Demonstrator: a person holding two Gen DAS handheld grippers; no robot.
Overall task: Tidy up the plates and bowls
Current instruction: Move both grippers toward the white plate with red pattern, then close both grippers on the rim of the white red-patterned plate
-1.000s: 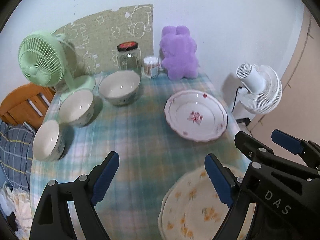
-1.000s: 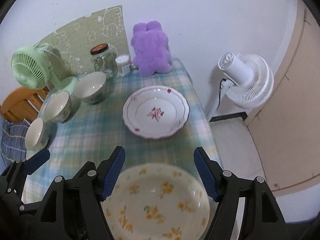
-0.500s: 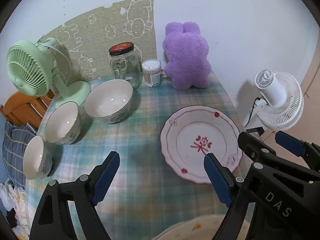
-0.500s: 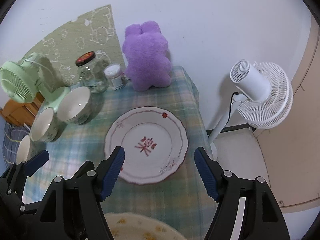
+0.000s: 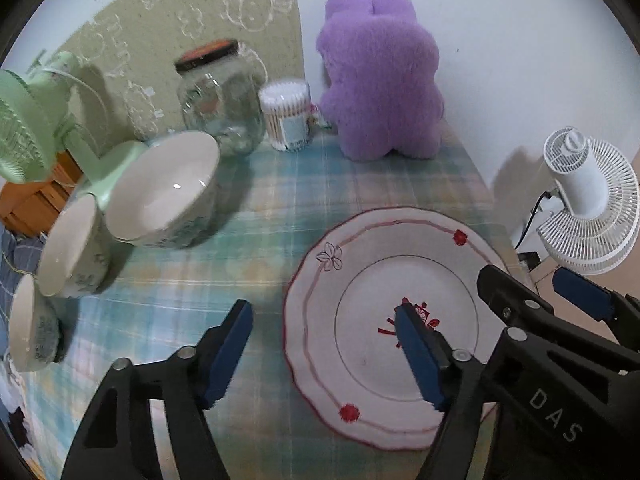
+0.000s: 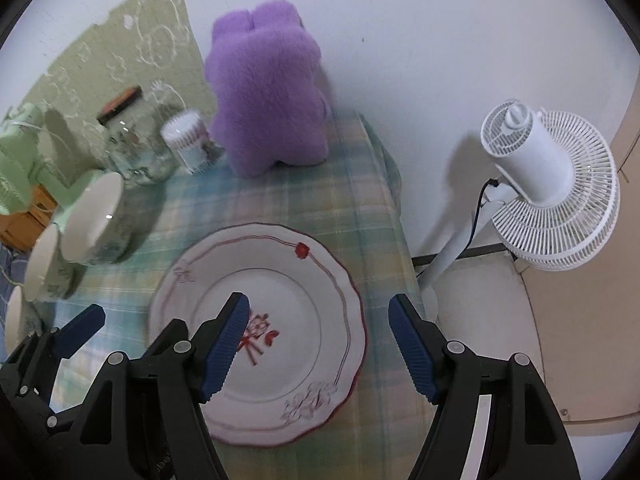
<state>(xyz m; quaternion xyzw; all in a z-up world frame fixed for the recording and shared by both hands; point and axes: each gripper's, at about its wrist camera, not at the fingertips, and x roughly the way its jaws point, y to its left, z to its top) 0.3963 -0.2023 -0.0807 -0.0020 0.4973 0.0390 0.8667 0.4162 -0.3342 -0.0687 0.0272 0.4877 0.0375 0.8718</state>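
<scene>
Both tongs are coming down over the red plate [image 6: 280, 320]. Left tongs [image 5: 324, 344] are closing, right tongs [image 6: 320, 336] are open, gripping nothing yet.

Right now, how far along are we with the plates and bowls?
Nothing looks stacked yet. The three bowls sit separately in a row at the left, and the red-trimmed plate lies flat on the checked cloth. In hand: nothing. The left gripper is closing over the plate's left rim, the right gripper is open over its right rim. Lifting and stacking remain.
</scene>
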